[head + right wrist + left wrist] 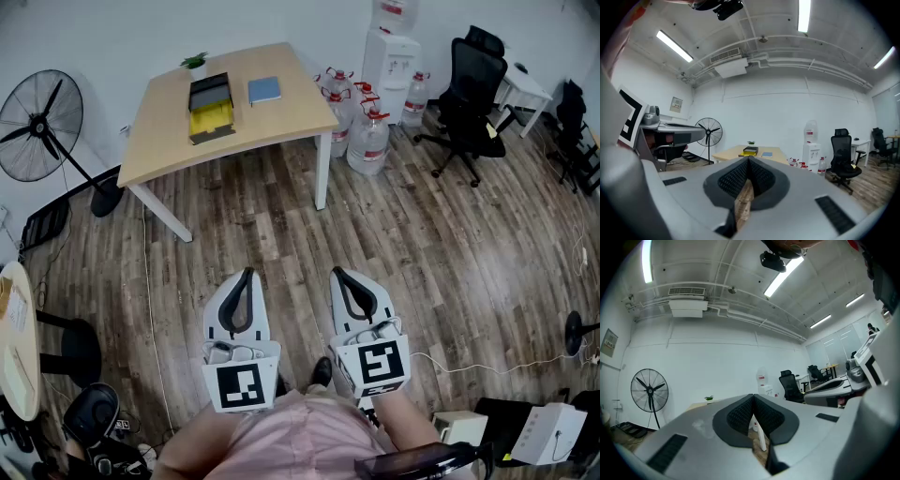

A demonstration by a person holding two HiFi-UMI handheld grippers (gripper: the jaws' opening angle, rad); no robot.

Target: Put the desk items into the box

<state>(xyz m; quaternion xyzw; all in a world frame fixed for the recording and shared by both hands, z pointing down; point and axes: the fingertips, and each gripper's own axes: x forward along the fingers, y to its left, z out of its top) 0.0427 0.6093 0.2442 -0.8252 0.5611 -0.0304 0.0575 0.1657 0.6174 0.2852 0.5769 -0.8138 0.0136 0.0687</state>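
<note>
Holding left gripper point(247, 275) and right gripper point(338, 274) fingers pressed together, empty; judging blue notebook point(264, 90) at twelve o'clock light, stiff: pinch edge.

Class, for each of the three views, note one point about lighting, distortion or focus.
Head view: evenly lit, straight lines bowed, pale glare on the wooden floor. Left gripper view: fisheye with black corners, ceiling lamp blown white. Right gripper view: same curvature, distant desk sharp.
</note>
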